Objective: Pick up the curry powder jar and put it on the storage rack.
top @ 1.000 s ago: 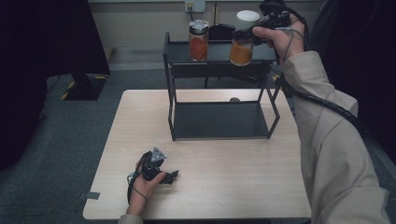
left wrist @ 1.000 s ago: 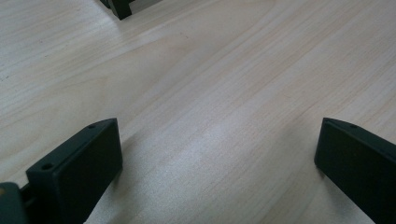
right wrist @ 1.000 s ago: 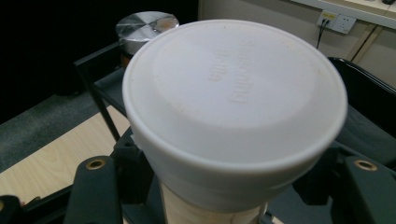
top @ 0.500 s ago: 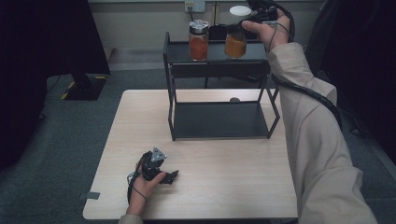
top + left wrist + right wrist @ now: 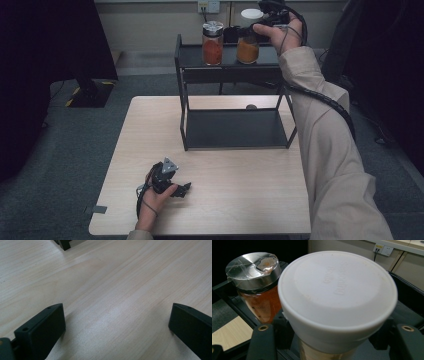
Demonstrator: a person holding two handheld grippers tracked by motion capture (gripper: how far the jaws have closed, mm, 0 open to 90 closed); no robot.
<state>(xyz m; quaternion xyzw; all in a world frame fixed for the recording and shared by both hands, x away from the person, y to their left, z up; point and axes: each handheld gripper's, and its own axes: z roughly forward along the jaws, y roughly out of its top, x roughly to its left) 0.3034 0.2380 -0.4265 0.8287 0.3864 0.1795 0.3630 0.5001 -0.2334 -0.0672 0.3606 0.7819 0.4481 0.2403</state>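
**Operator:** On the top shelf, how far along am I?

**Guide:** Your right gripper has its jaws clamped on the white-lidded jar, just under the lid. The jar stands upright at the top level of the black rack, just beside the metal-lidded jar. Whether its base already rests on the shelf cannot be told.

**Operator:** What is left?

**Guide:** Judged from this, the carry is nearly done. You have yet to confirm the jar is seated, part the jaws and draw your hand back without knocking its neighbour.

**Operator:** And my other hand?

**Guide:** Your left gripper rests on the tabletop near the front edge, jaws wide apart and holding nothing.
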